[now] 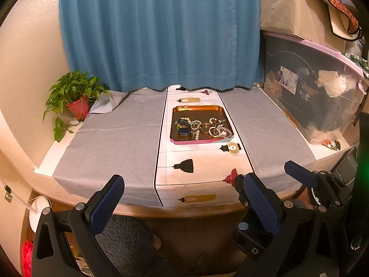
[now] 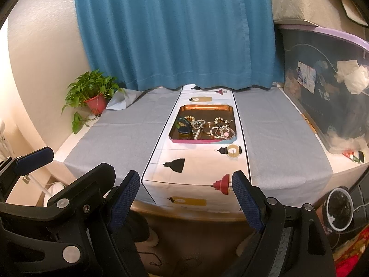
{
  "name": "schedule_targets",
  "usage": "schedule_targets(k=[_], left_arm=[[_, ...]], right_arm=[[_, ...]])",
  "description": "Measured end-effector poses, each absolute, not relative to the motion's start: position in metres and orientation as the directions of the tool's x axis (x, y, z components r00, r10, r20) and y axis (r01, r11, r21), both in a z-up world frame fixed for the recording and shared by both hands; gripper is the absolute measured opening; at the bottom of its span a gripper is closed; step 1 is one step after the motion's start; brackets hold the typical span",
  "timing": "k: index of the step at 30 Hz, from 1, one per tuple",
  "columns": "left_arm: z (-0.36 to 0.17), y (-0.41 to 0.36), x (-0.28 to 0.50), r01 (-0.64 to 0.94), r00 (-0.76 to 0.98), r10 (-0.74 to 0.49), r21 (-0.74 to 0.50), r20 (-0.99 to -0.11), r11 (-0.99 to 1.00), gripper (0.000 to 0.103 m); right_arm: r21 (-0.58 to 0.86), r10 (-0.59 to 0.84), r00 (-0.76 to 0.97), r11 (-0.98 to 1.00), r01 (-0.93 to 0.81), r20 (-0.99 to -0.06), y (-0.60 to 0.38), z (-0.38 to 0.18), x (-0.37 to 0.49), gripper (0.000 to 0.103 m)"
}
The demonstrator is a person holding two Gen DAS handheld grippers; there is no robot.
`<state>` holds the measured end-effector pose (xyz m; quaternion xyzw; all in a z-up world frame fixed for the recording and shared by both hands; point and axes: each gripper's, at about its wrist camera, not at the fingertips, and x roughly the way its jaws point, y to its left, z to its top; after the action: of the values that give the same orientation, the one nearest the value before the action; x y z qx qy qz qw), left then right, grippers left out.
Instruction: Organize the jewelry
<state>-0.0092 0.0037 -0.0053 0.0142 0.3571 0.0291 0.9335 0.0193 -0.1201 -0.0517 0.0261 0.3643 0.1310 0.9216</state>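
A copper-coloured tray (image 1: 200, 109) was seen lying on the white lantern-printed runner (image 1: 203, 161) that ran down the middle of the grey-clothed worktop (image 1: 110, 138), well back from the near edge. A tangle of jewelry (image 1: 203, 127) was held in it: beaded bracelets, bangles and a dark blue piece at the left, all heaped in the nearer half. The left gripper (image 1: 183, 190) was held before the worktop's near edge with its jaws wide apart and nothing between them. The right gripper (image 2: 185, 188) was kept beside it, jaws likewise spread wide and empty. A potted plant (image 1: 77, 97) was stood at the far left corner, and a clear storage box (image 1: 318, 97) along the right.
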Motion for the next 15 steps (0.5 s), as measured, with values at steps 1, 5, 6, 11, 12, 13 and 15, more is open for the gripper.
schedule_targets(k=[1, 5, 6, 11, 12, 13, 15], left_arm=[[-0.0054, 0.0039, -0.0094, -0.044, 0.742, 0.064, 0.047, -0.667, 0.998, 0.103], [-0.0053, 0.0027, -0.0092, -0.044, 0.745, 0.064, 0.047, -0.664, 0.998, 0.103], [-0.0052, 0.003, -0.0097, -0.044, 0.745, 0.064, 0.047, -0.664, 0.998, 0.103], [-0.0053, 0.0033, -0.0098, -0.043, 0.743, 0.064, 0.047, -0.667, 0.998, 0.103], [-0.0052, 0.0023, -0.0088, -0.044, 0.743, 0.065, 0.048, -0.666, 0.998, 0.103], [-0.0052, 0.0022, -0.0088, -0.044, 0.743, 0.064, 0.047, -0.666, 0.998, 0.103], [-0.0049, 0.0026, -0.0098, -0.045, 0.744, 0.065, 0.046, -0.665, 0.998, 0.103]], right_arm=[[0.144, 0.259, 0.7, 0.965, -0.22, -0.666, -0.1191, -0.0514, 0.0189, 0.082], [0.143, 0.259, 0.7, 0.965, -0.221, -0.665, -0.1196, -0.0512, 0.0187, 0.082], [0.143, 0.258, 0.702, 0.965, -0.219, -0.664, -0.1187, -0.0514, 0.0186, 0.082], [0.145, 0.26, 0.7, 0.965, -0.221, -0.665, -0.1184, -0.0517, 0.0188, 0.082], [0.145, 0.26, 0.7, 0.965, -0.221, -0.665, -0.118, -0.0517, 0.0171, 0.082], [0.145, 0.259, 0.7, 0.965, -0.219, -0.666, -0.1178, -0.0517, 0.0171, 0.082], [0.143, 0.259, 0.701, 0.965, -0.22, -0.665, -0.118, -0.0513, 0.0172, 0.083]])
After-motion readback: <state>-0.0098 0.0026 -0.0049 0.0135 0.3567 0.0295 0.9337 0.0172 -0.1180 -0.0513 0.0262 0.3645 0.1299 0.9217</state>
